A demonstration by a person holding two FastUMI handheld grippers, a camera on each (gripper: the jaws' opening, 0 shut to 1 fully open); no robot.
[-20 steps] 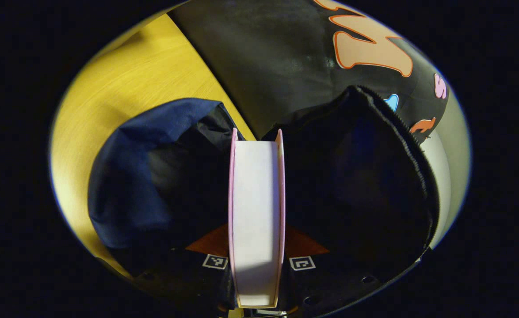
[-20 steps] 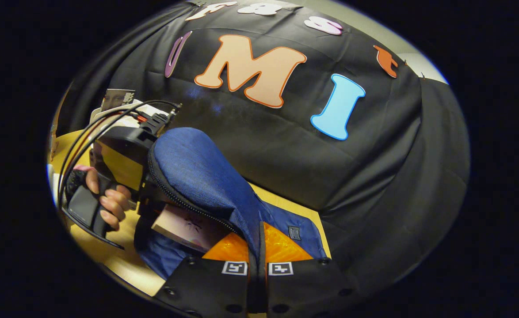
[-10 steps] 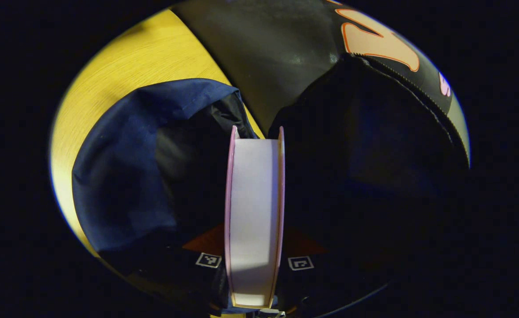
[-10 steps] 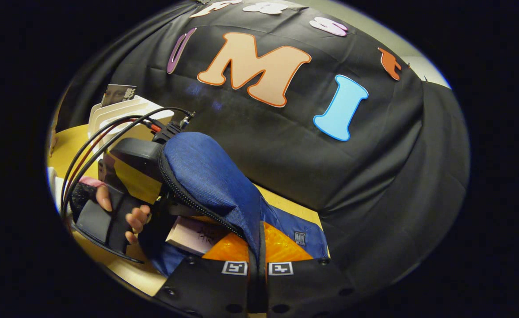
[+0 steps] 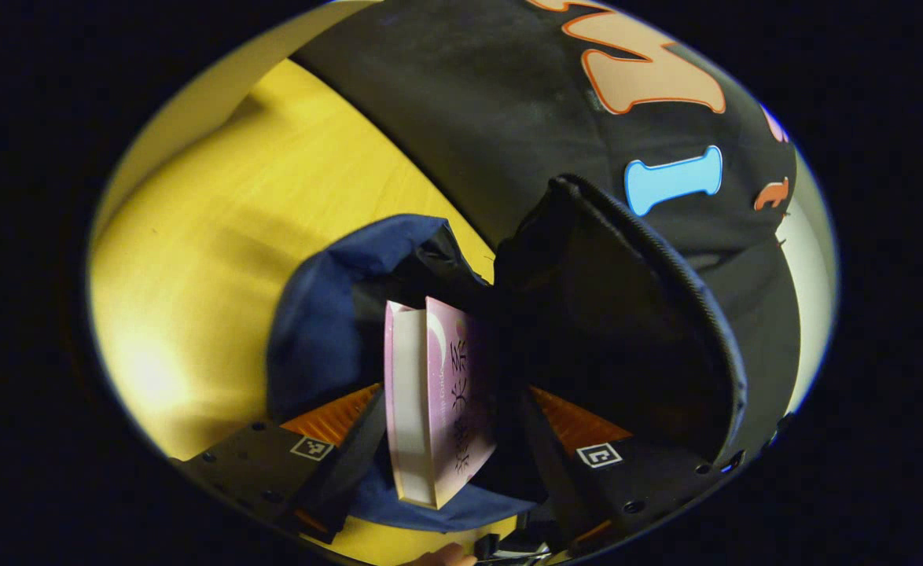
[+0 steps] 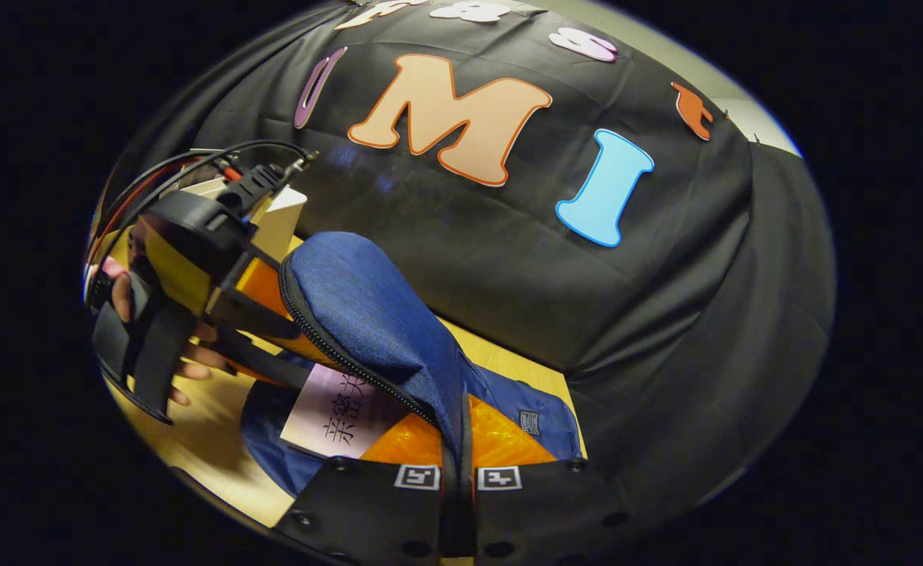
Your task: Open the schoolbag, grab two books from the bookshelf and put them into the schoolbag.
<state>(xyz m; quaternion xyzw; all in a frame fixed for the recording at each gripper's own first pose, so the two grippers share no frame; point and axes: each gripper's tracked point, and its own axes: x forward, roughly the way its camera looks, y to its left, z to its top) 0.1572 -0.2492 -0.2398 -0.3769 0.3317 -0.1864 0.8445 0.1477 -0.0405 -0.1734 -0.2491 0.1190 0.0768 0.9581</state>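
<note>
The left gripper [image 5: 461,440] has opened: half a second ago its fingers pressed on both covers of the pink book [image 5: 439,409], and now they stand wide apart with the book free between them, touching neither. The book has turned a little, so its page edge and its front cover are both visible, and it leans inside the mouth of the blue schoolbag [image 5: 312,330]. I judge that this book is now delivered, and the left gripper only needs to draw back without catching the fabric. Whether this is the first or the second book, I cannot tell from here.

In the right gripper view, the right gripper [image 6: 459,472] is closed on the zipper edge of the schoolbag flap [image 6: 367,314] and holds it lifted, so the opening stays wide. The left gripper [image 6: 218,275] is seen at the far left there, with a hand [image 6: 127,295] on its handle, above the book [image 6: 336,409] that lies in the bag's mouth. Behind it stands a white bookshelf [image 6: 281,216] on the yellow table [image 5: 210,259].

About writing: the pink cover carries dark Chinese characters, but I do not read them out. A small dark label [image 6: 529,423] is sewn on the schoolbag; its text is too small to read.
</note>
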